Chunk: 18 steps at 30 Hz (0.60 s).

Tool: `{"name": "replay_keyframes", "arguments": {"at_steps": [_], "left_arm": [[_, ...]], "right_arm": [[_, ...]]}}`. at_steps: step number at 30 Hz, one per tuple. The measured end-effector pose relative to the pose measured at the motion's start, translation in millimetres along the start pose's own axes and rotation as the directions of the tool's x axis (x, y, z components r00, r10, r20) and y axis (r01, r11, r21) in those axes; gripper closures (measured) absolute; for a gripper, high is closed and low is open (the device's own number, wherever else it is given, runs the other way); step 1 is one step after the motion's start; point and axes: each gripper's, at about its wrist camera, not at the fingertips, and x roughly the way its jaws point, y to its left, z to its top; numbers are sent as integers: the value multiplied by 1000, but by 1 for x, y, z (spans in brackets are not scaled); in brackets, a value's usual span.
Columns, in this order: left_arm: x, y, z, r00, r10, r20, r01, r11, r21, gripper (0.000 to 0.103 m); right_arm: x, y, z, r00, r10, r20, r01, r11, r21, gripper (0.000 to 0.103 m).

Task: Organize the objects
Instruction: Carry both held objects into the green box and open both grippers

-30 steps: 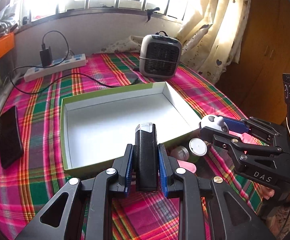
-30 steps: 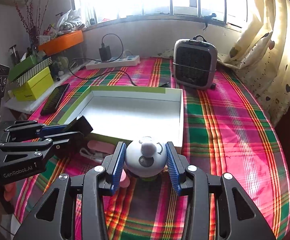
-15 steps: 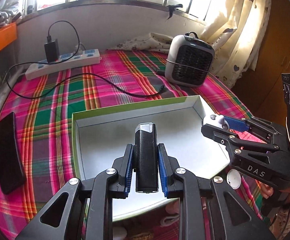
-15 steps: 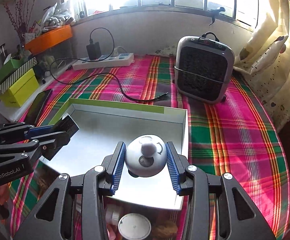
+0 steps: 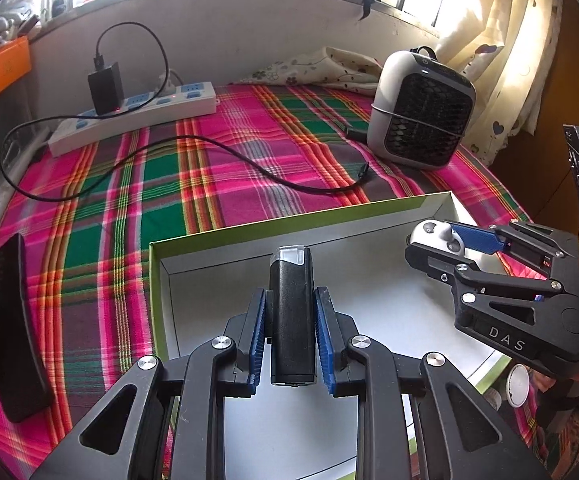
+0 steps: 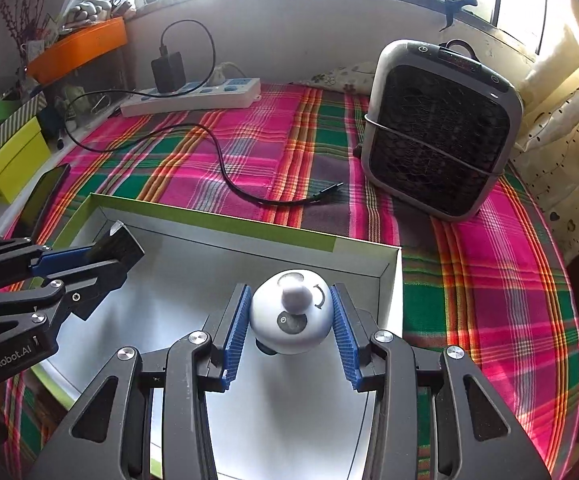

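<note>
My left gripper (image 5: 291, 312) is shut on a black rectangular device with a clear cap (image 5: 291, 312) and holds it above the left part of the open white box with a green rim (image 5: 289, 218). My right gripper (image 6: 291, 312) is shut on a round white ball-shaped gadget (image 6: 291, 312) and holds it above the box's right part (image 6: 225, 220). The right gripper with the white gadget (image 5: 435, 234) shows at the right of the left wrist view. The left gripper with the black device (image 6: 119, 246) shows at the left of the right wrist view.
A grey fan heater (image 6: 439, 128) stands on the plaid cloth behind the box. A black cable (image 6: 229, 176) and a white power strip (image 6: 193, 96) lie further back. A black phone (image 5: 13, 332) lies left. Small jars (image 5: 517, 384) sit near the box's front right corner.
Both grippers have moved forward with their objects, from in front of the box to above its inside. The small items in front of the box have dropped out of view.
</note>
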Motion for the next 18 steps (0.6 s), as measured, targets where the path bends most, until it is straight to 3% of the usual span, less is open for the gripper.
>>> {"name": "replay_keyframes", "arguments": {"at_steps": [18], "left_arm": [[16, 0, 0, 1000, 16, -27, -16, 1000, 2, 82]], "right_arm": [[16, 4, 6, 997, -60, -43, 58, 997, -55, 61]]}}
